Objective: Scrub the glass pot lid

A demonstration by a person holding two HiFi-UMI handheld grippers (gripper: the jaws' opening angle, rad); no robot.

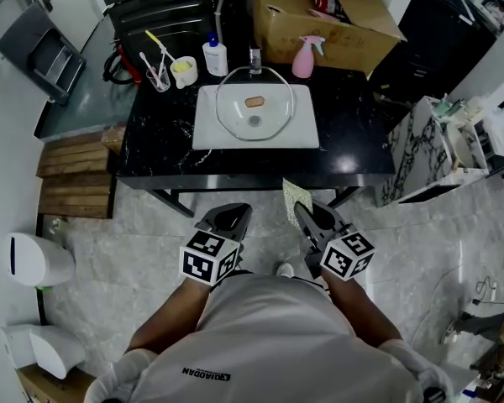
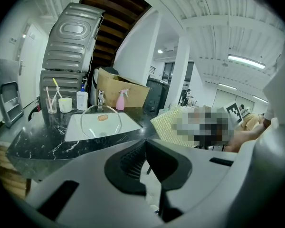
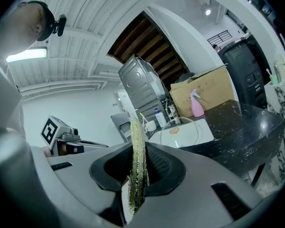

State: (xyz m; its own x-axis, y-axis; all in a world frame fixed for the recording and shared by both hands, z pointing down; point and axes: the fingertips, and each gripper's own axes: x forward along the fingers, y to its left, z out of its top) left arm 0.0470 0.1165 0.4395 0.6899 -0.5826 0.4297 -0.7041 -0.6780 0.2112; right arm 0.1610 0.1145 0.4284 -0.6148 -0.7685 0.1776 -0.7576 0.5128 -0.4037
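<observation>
Lid point(image 1: 254, 102) in sink point(image 1: 207, 136) on counter point(image 1: 349, 141); bottle point(image 1: 215, 58) & cup point(image 1: 183, 71) behind-left, spray bottle point(image 1: 303, 58) & box point(image 1: 319, 30) behind-right.

The right tongs point(image 3: 138, 151) pinch, seemingly, a green scrub cloth point(image 3: 136, 127).

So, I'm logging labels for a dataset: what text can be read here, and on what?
None reads with certainty.
Shirt print: upside down, too small to read.
White bottle label: too small.
Pink spray bottle: no legible label.
Marker cubes: square patterns, no words.

The clear glass pot lid point(image 1: 254, 102) rests tilted in the white sink point(image 1: 210, 133), brown knob central.
</observation>
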